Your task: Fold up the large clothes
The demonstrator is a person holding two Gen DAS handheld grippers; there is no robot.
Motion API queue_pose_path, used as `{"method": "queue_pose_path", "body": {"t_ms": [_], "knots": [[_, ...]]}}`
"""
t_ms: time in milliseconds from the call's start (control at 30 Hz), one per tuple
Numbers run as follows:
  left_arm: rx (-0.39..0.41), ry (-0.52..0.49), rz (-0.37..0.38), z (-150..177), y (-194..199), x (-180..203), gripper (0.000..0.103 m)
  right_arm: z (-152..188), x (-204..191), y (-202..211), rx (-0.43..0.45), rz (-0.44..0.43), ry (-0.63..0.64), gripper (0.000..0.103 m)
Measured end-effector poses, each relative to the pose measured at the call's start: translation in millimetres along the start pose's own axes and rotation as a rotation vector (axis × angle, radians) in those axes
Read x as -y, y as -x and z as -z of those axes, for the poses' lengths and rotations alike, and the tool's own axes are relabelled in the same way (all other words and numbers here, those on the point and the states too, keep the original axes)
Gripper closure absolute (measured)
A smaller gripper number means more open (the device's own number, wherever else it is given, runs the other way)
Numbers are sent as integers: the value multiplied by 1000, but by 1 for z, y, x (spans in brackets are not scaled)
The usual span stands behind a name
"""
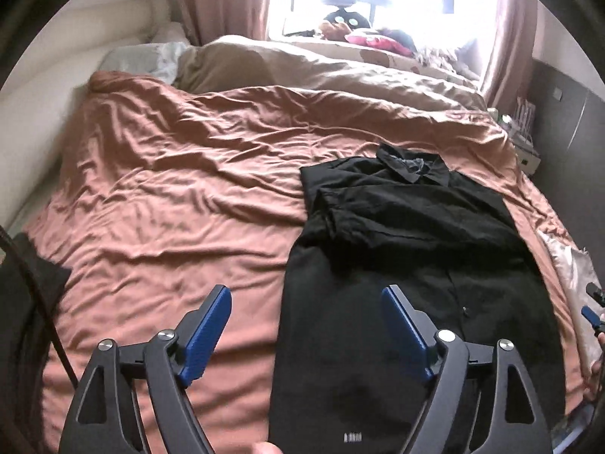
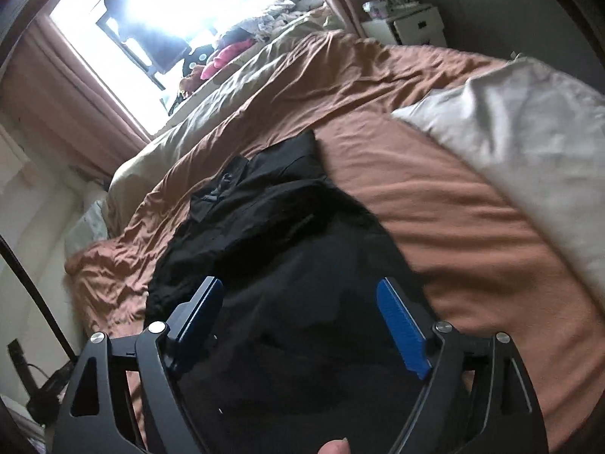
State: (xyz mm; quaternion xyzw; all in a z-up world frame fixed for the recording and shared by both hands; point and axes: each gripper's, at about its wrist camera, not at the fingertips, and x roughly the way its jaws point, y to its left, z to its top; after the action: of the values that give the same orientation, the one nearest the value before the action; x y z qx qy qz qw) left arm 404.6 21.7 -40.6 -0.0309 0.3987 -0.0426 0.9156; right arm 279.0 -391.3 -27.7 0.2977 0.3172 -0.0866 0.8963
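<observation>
Both claws, left (image 1: 306,321) and right (image 2: 300,316), apart, empty; black shirt (image 1: 408,234) near bed (image 1: 170,189) edge.

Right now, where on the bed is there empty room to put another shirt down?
The big bare patch is the pink sheet, between the black shirt and the padded wall. A narrower strip lies between the shirt and the white cloth. It is crowded by the window, where the beige duvet is bunched.
</observation>
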Motion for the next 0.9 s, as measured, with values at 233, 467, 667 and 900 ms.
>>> {"method": "queue_pose_path", "body": {"t_ms": [233,467,667,900], "knots": [[84,122,55,34,65,-29,0,16,-9,63,59,47,102,0],[108,151,53,86,102,-49,0,45,-6,112,87,17,237,0],[104,142,26,139,123,-63,0,78,15,146,123,6,366,0],[91,131,15,188,137,-68,0,124,36,171,130,74,472,0]]}}
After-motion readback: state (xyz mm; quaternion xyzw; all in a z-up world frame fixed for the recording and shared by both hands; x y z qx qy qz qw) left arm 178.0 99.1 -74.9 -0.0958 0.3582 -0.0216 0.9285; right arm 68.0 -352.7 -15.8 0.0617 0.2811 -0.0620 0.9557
